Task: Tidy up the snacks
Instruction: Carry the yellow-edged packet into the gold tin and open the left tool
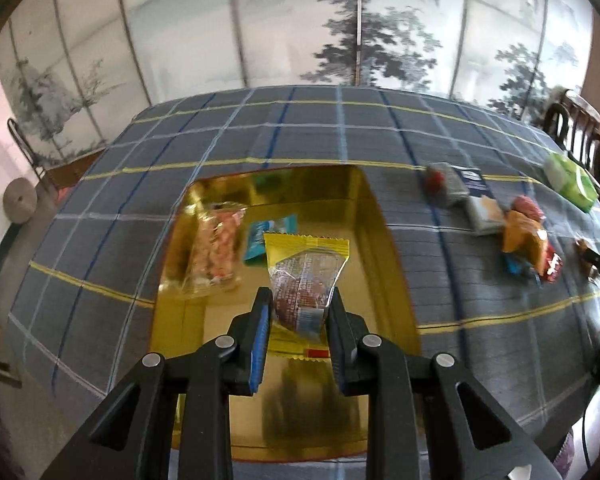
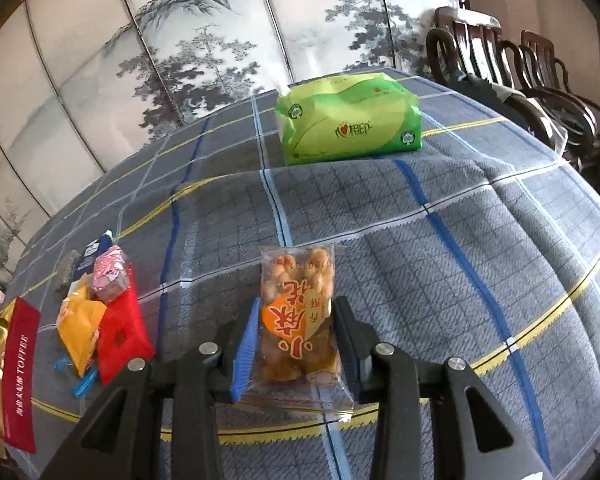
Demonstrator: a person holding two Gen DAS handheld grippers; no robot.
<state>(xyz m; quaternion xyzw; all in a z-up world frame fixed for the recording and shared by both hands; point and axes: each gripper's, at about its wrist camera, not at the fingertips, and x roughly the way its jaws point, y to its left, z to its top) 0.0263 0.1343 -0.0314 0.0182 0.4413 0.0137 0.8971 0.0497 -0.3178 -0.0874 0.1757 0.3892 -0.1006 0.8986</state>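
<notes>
Roughly a third done, judging by what lies where

Far left: gold tin point(image 1: 396, 248) open on the bench point(image 1: 100, 216), already holding a clear bag of orange-pink pieces point(image 1: 218, 248) against its left side and a small teal packet point(image 1: 270, 236) beside that. Two snacks in, then, with plenty of bare gold floor left

Over the tin's near half: left gripper point(image 1: 300, 308) with jaws clamped tight on a yellow-edged wrapper with a dark brown cake inside point(image 1: 306, 276), pinched at its near end, the rest sticking out toward the far wall of the tin. Not yet laid down, so counts as the third snack on its way in

Right of the tin, still on the bench: a loose pile waiting — a grey packet point(image 1: 444, 184), a dark blue one point(image 1: 474, 178), a pale square one point(image 1: 484, 210), an orange bag point(image 1: 520, 236) and a red packet point(image 1: 550, 266). From the right wrist view, also a pink-wrapped sweet point(image 2: 110, 276) on top of the pile and a red toffee-labelled lid or sleeve point(image 2: 18, 376) at the left edge

Further right: right gripper point(image 2: 296, 328) with jaws narrowed onto a clear bag of golden twists with an orange label point(image 2: 296, 320), held at its sides; whether lifted clear of the cloth, hard to tell. Well apart from the tin, so a carry across still to come

Far right: green tissue pack point(image 2: 348, 120), no snack, probably staying put
</notes>
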